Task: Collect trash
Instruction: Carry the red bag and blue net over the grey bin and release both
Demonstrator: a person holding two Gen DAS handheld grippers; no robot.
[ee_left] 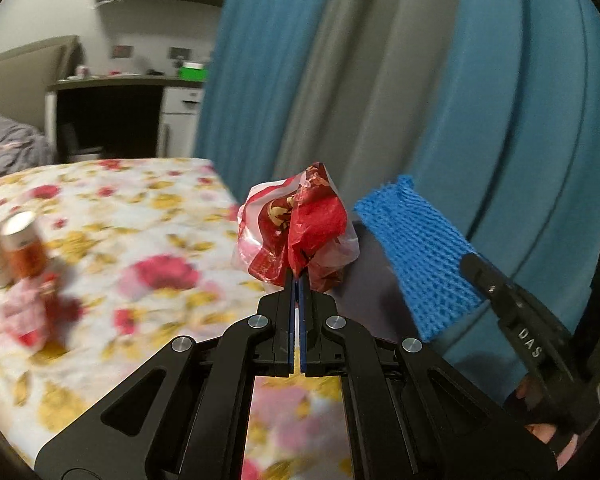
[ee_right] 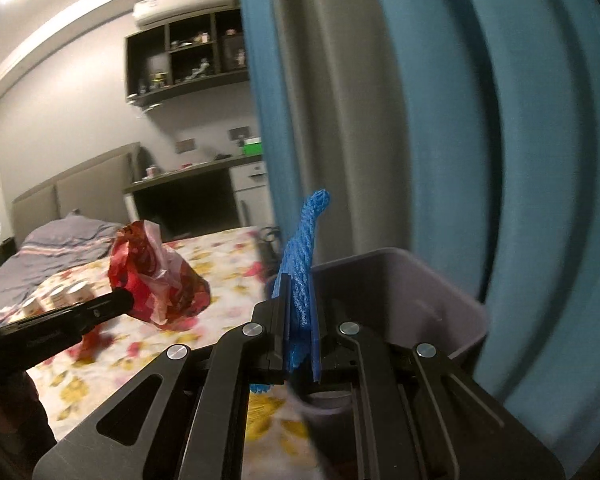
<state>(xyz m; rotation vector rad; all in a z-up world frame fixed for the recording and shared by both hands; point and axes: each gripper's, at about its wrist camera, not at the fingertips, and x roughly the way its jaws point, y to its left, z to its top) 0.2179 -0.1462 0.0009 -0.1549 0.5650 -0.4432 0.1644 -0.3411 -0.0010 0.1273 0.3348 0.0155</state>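
While both grippers hang above the bed's edge, each carries one piece of trash.

Curtain: blue and grey folds, straight ahead of both grippers, filling the right of each view.

Bed: flowered sheet, below and to the left of the left gripper; in the right wrist view it lies left of and under the right gripper.

Bin: grey, open-topped, just ahead of and below the right gripper, beside the bed and in front of the curtain.

Left gripper: jaws pressed together, pinching the lower edge of the bag.

Right gripper: jaws clamped on the net, just right of the left gripper.

Bag: crumpled red and white plastic, standing up from the left gripper's tips, held in the air clear of the sheet, left of the bin.

Net: blue foam mesh, standing upright out of the right gripper's tips, near the bin's near-left rim.

Bottles: two small ones with pale caps, on the sheet far left of the left gripper; blurred, so labels unreadable.

Scrap: pink and red, possibly another wrapper, on the sheet just in front of the bottles.
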